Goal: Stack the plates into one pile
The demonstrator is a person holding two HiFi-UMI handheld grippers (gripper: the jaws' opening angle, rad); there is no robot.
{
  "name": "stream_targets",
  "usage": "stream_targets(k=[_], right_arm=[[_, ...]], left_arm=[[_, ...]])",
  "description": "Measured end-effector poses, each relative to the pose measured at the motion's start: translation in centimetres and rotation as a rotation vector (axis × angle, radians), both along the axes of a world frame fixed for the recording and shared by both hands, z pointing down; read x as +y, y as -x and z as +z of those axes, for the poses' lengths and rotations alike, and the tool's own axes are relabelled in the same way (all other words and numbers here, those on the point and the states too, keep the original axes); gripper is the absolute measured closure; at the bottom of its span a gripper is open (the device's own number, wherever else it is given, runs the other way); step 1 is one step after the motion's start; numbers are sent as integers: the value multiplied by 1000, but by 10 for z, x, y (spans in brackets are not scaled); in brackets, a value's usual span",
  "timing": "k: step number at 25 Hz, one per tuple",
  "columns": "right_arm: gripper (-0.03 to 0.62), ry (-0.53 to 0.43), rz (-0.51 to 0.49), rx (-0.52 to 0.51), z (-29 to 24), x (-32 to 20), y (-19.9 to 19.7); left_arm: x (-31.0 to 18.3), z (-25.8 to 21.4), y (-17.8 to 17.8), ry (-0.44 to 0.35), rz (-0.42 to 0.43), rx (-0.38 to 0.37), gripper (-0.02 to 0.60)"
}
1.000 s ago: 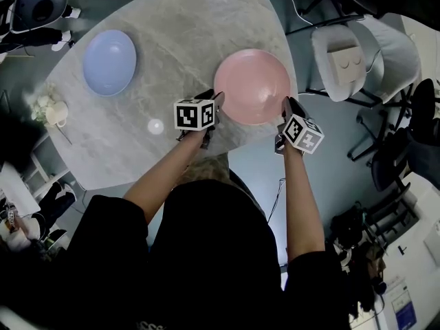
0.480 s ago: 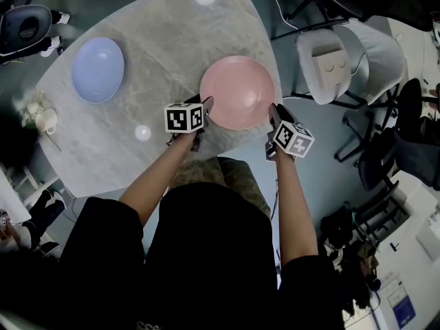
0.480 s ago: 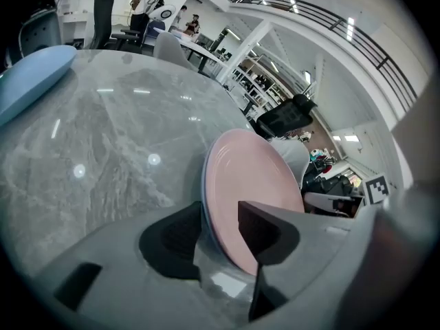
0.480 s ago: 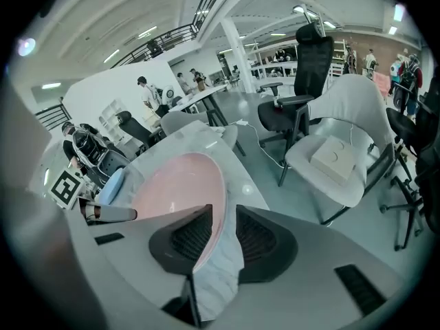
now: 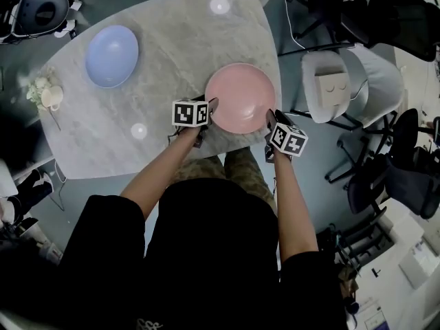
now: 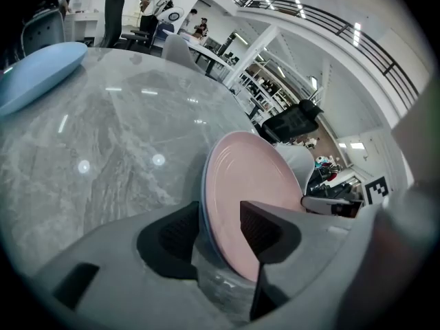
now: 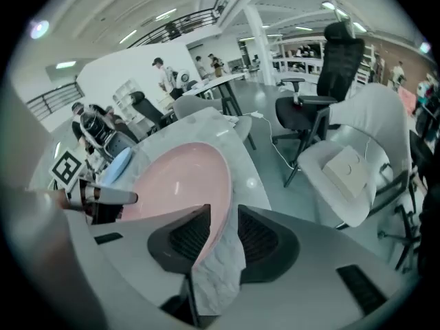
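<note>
You tilt the left gripper [image 5: 212, 106] and right gripper [image 5: 270, 118] steeply down, straddling 2 opposite edges of the pink plate [image 5: 241, 96] (jaws just opening, pads clear).

no readable text, labels or numbers

I record the table [image 5: 172, 53] as grey veined stone-look, polished, mirroring ceiling lights. The pink plate [image 5: 240, 96] is smooth and glossy, glazed in look; the blue plate [image 5: 111, 55] is smooth with a softer sheen. The person's black top [image 5: 206, 253] is matt cloth; the white chair [image 5: 377, 81] has a smooth matt shell.
</note>
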State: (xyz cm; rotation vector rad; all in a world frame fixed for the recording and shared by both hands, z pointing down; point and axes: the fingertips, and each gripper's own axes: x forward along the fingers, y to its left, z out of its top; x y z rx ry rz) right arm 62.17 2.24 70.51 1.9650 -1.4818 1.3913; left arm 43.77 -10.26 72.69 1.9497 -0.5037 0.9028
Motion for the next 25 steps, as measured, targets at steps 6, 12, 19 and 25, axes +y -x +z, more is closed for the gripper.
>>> stream_targets(k=[6, 12, 19, 25], right_arm=[[503, 7, -116, -21, 7, -10, -7], [503, 15, -148, -76, 23, -27, -15], [516, 29, -270, -80, 28, -34, -10], [536, 24, -305, -126, 23, -28, -11]], left_arm=[[1, -2, -5, 41, -105, 95, 377], [0, 1, -8, 19, -88, 71, 376], [0, 13, 1, 25, -154, -36, 447], [13, 4, 12, 13, -216, -93, 506]])
